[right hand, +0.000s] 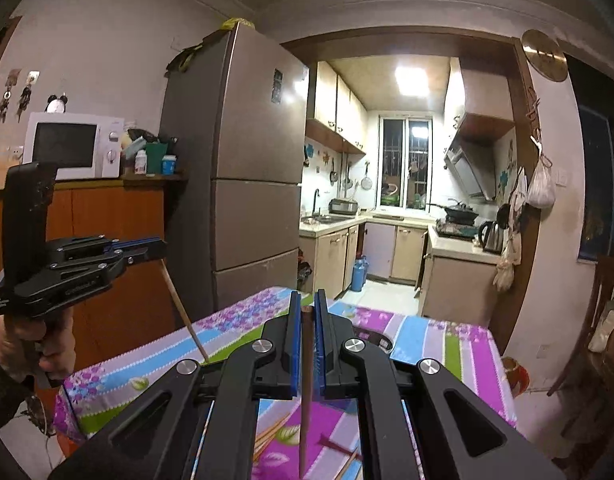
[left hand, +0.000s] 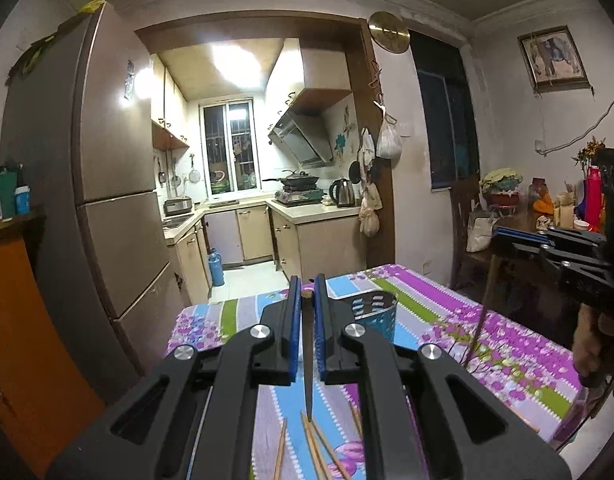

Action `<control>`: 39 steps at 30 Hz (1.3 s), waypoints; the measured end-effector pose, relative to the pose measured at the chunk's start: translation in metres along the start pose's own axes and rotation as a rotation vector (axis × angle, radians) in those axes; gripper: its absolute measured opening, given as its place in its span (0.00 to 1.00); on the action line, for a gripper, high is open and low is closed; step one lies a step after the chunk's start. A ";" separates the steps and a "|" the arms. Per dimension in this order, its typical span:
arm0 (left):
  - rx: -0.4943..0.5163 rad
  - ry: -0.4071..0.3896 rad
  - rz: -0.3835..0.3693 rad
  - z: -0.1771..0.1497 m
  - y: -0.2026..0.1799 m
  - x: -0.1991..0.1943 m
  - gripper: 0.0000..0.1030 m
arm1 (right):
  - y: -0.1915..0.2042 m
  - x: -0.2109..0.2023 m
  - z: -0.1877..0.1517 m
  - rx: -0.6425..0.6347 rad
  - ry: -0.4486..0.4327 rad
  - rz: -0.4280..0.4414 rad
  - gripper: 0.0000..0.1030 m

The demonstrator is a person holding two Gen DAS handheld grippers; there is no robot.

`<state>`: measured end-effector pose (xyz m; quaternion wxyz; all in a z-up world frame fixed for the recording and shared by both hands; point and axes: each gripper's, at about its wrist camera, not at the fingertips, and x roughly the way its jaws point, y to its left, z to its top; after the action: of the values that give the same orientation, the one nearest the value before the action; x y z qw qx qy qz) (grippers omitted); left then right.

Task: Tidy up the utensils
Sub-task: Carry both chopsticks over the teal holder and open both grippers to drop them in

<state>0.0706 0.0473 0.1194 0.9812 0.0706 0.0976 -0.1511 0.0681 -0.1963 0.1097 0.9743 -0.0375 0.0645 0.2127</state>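
Observation:
My left gripper (left hand: 307, 294) is shut on a dark chopstick (left hand: 308, 360) that hangs down above the floral tablecloth (left hand: 507, 344). It also shows in the right wrist view (right hand: 155, 246) with its pale chopstick (right hand: 183, 312) slanting down. My right gripper (right hand: 306, 306) is shut on a brown chopstick (right hand: 305, 392), held above the table; it shows at the right of the left wrist view (left hand: 503, 234). A blue perforated utensil holder (left hand: 377, 314) stands on the table just right of the left fingers. Several loose chopsticks (left hand: 319, 448) lie on the cloth below.
A tall fridge (left hand: 107, 200) stands left of the table, with an orange cabinet (left hand: 15, 340) beside it. A doorway opens to the kitchen (left hand: 259, 200) behind. A wooden chair and a cluttered side table (left hand: 519, 216) stand at the right.

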 end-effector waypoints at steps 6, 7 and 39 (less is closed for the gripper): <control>0.003 0.007 -0.018 0.025 -0.004 0.007 0.05 | -0.016 0.009 0.022 0.018 -0.025 0.004 0.07; 0.005 0.008 -0.022 0.029 -0.004 0.009 0.05 | -0.019 0.012 0.027 0.023 -0.028 0.005 0.07; -0.053 -0.024 -0.052 0.103 -0.015 0.129 0.05 | -0.087 0.144 0.108 0.042 -0.055 -0.072 0.07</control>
<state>0.2041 -0.0209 0.1902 0.9795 0.0400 0.0918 -0.1749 0.2460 -0.2059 0.1999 0.9833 -0.0133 0.0409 0.1771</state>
